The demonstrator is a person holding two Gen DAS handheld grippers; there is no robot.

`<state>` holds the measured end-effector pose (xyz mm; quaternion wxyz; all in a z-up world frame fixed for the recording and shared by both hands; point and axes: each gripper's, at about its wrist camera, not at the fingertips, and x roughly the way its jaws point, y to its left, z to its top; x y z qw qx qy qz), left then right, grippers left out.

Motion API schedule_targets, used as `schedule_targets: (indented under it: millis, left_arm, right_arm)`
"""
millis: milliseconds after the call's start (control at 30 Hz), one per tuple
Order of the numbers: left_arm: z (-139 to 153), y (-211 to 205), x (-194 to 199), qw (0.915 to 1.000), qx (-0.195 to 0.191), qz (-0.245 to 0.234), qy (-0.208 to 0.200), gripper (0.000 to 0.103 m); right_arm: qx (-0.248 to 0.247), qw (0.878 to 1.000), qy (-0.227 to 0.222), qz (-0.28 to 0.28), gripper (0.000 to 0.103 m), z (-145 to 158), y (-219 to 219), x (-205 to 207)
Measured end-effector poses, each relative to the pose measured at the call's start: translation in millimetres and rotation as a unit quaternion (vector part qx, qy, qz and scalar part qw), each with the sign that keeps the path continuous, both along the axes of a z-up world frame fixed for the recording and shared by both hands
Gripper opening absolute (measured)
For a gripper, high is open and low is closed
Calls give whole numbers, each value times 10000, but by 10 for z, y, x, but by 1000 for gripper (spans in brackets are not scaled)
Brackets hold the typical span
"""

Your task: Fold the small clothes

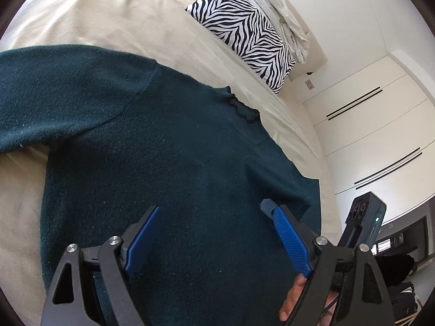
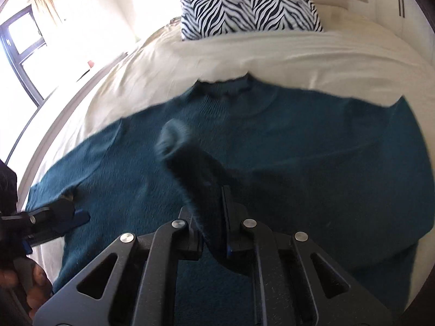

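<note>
Cream bed [image 2: 272, 54] bears teal sweater [image 2: 299, 149]; right gripper [image 2: 214, 190] jaws pinch its sleeve, left gripper [image 1: 212, 209] jaws spread.

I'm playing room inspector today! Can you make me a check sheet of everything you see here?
Surface: bed with cream sheet.
Job's things: teal sweater spread flat, neckline toward the pillow.
Clutter: zebra pillow; crumpled white bedding behind it.
Grippers: left gripper open over the sweater; right gripper shut on a sweater sleeve, lifted.
Cables: nothing seen.
Surroundings: white wardrobe doors, window.
</note>
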<state>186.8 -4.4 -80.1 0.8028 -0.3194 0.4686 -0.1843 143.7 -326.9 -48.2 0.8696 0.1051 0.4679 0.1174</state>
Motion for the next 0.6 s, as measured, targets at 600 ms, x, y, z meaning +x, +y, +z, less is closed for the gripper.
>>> schedule_targets:
  millis: [600]
  left_arm:
    - [-156,-925,393,9956,190,-749,527,55]
  right_arm:
    - [2223,9668,8,-1257,57,-388,-1212,-1007]
